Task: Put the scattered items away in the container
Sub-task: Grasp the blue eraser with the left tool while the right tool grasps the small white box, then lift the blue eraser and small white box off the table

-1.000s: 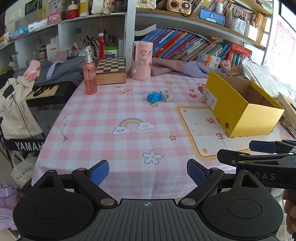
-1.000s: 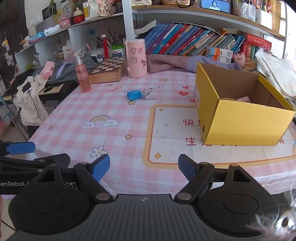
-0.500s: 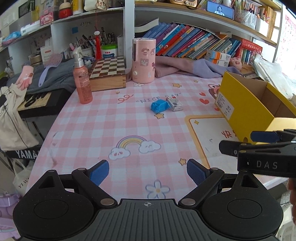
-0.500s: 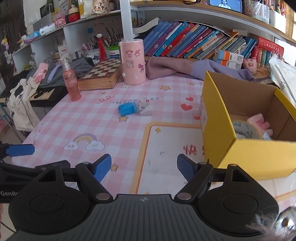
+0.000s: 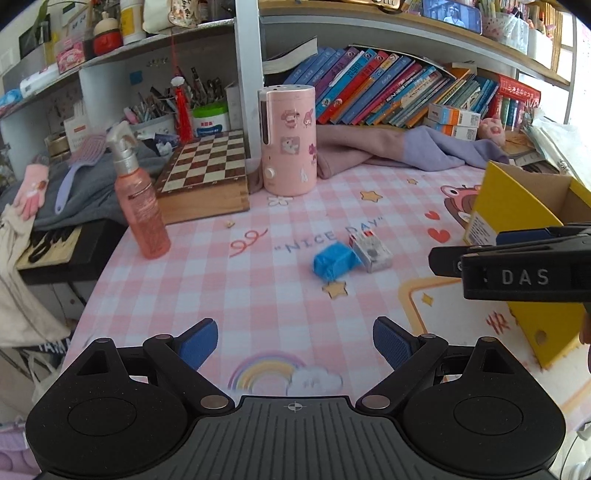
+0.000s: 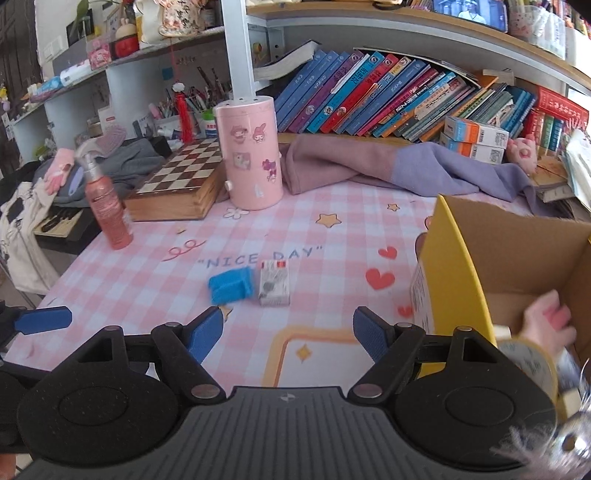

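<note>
You see a bright, daylit scene with soft, faint shadows. Light floods in from the right, washing out the window (image 5: 581, 55) edge. Fisheye distortion bows the shelves (image 6: 406, 22) and darkens the corners. The checked tablecloth (image 5: 240, 288) is sharp at centre; the open box's contents (image 6: 539, 343) smear with blur at the right edge.

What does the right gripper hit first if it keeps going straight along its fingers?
Probably bare tablecloth first. The right gripper, jaws closing with nothing between them, aims just ahead of the small white box, with the blue block left of it. Depth is uncertain; the box could come first.
</note>
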